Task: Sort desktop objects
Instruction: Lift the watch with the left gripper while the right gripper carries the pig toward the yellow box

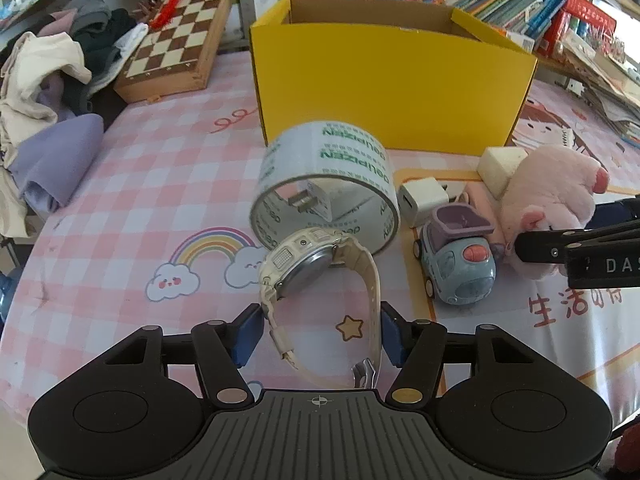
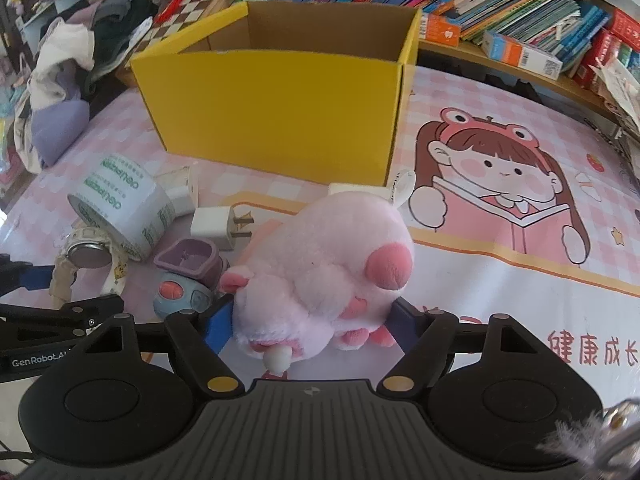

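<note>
A cream wristwatch (image 1: 316, 284) stands between the fingers of my left gripper (image 1: 320, 334); the blue pads touch its strap on both sides. It leans on a roll of white tape (image 1: 326, 184). My right gripper (image 2: 310, 326) is closed on a pink plush toy (image 2: 320, 272) that rests on the table. The open yellow box (image 1: 392, 80) stands behind the objects and also shows in the right wrist view (image 2: 280, 116). A blue toy car (image 1: 460, 260) and white chargers (image 1: 424, 200) lie between tape and plush.
A pink checked cloth (image 1: 160, 168) covers the table. A chessboard (image 1: 176, 40) and a pile of clothes (image 1: 48, 92) lie at the back left. Books (image 2: 500, 4) fill the shelf behind the box. A cream block (image 1: 502, 166) sits by the plush.
</note>
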Motion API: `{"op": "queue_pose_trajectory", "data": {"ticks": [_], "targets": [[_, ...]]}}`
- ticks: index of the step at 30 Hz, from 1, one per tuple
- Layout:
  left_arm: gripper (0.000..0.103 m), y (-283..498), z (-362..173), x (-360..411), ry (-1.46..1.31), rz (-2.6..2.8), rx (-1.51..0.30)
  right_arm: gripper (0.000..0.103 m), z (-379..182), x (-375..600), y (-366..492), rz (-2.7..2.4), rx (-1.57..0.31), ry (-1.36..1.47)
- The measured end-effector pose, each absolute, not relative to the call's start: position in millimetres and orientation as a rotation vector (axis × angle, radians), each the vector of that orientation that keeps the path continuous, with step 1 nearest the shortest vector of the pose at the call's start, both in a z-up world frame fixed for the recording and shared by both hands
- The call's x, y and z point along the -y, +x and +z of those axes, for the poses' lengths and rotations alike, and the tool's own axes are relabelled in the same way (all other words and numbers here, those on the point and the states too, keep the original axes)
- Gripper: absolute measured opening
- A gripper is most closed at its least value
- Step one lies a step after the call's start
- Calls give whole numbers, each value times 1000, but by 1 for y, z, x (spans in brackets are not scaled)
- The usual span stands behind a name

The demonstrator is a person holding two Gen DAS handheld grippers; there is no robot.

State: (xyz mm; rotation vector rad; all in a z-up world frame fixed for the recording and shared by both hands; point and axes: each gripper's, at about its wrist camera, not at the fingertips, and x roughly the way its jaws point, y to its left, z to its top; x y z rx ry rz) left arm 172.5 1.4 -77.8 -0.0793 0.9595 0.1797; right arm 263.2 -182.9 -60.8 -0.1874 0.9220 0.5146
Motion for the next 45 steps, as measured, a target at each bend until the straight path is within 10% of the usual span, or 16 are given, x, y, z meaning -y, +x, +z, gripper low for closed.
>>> {"op": "queue_pose_trajectory", "data": {"ticks": [45], "targets": [[60, 45, -22, -37, 6, 6, -720, 76, -18, 150, 93, 408, -769, -127]]}}
